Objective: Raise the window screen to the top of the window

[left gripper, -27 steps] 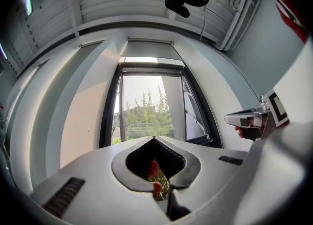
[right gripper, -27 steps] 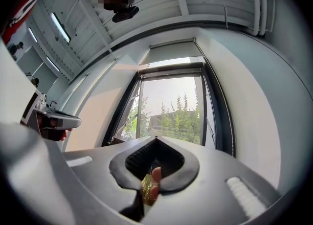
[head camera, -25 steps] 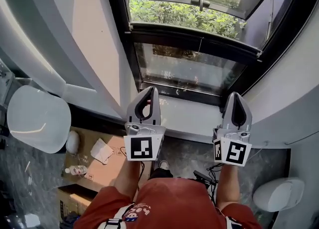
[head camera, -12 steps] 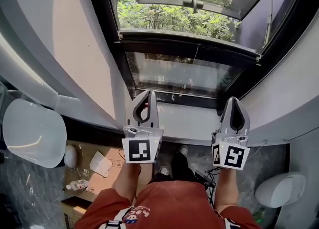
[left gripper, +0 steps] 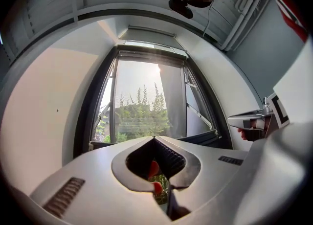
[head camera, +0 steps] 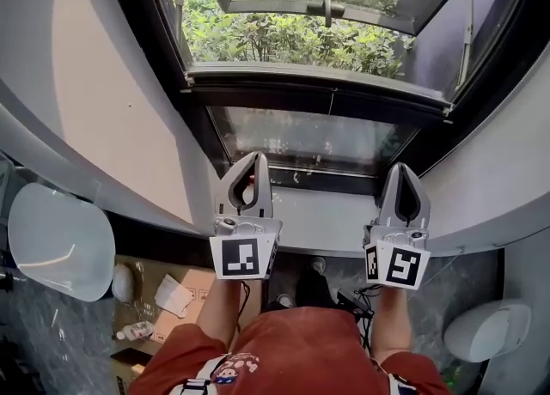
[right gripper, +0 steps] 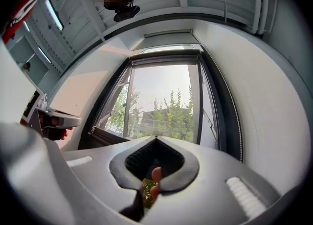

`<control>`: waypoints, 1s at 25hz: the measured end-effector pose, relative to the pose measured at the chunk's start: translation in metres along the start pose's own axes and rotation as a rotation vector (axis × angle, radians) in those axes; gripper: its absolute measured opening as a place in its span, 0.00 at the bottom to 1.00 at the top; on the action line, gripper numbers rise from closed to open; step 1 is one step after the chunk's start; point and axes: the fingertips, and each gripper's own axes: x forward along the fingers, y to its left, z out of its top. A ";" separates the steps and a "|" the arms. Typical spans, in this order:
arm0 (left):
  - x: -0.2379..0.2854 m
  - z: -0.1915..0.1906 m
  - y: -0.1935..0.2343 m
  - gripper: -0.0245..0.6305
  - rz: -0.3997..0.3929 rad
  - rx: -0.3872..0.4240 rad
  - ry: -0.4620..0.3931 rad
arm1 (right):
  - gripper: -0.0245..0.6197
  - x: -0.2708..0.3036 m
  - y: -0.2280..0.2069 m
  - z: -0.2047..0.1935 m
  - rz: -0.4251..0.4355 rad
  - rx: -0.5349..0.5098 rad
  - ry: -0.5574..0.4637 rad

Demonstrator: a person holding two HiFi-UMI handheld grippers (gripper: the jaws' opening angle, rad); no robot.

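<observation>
Window bay ahead over white sill (head camera: 326, 209): my left tongs (head camera: 254, 158) and right tongs (head camera: 404, 168), both closed empty, side by side; window screen (head camera: 318, 100), I judge the dark rail, lies crosswise beyond both tips, equally near either.

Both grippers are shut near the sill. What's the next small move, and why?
Probably carry both forward to the dark crossbar of the window and open up there. The left gripper and right gripper are shut, empty, and hang over the sill, short of the bar.
</observation>
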 end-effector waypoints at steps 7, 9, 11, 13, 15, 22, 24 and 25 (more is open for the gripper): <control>0.051 0.002 -0.016 0.05 -0.004 0.035 -0.017 | 0.05 0.040 -0.037 -0.015 -0.011 0.028 -0.015; 0.065 0.007 -0.019 0.05 0.005 0.050 -0.024 | 0.05 0.052 -0.047 -0.017 -0.010 0.041 -0.027; 0.079 0.013 -0.023 0.05 0.012 0.068 -0.039 | 0.05 0.064 -0.058 -0.018 -0.012 0.052 -0.041; 0.094 0.016 -0.027 0.05 0.018 0.078 -0.053 | 0.05 0.075 -0.071 -0.020 -0.015 0.058 -0.054; 0.108 0.018 -0.031 0.05 0.026 0.088 -0.059 | 0.05 0.087 -0.083 -0.023 -0.014 0.064 -0.065; 0.143 0.009 -0.033 0.05 0.049 0.102 -0.038 | 0.05 0.120 -0.101 -0.039 0.011 0.081 -0.066; 0.148 0.005 -0.029 0.05 0.055 0.099 -0.020 | 0.05 0.128 -0.096 -0.044 0.019 0.084 -0.060; 0.150 0.003 -0.026 0.05 0.054 0.097 -0.020 | 0.05 0.131 -0.092 -0.047 0.024 0.082 -0.056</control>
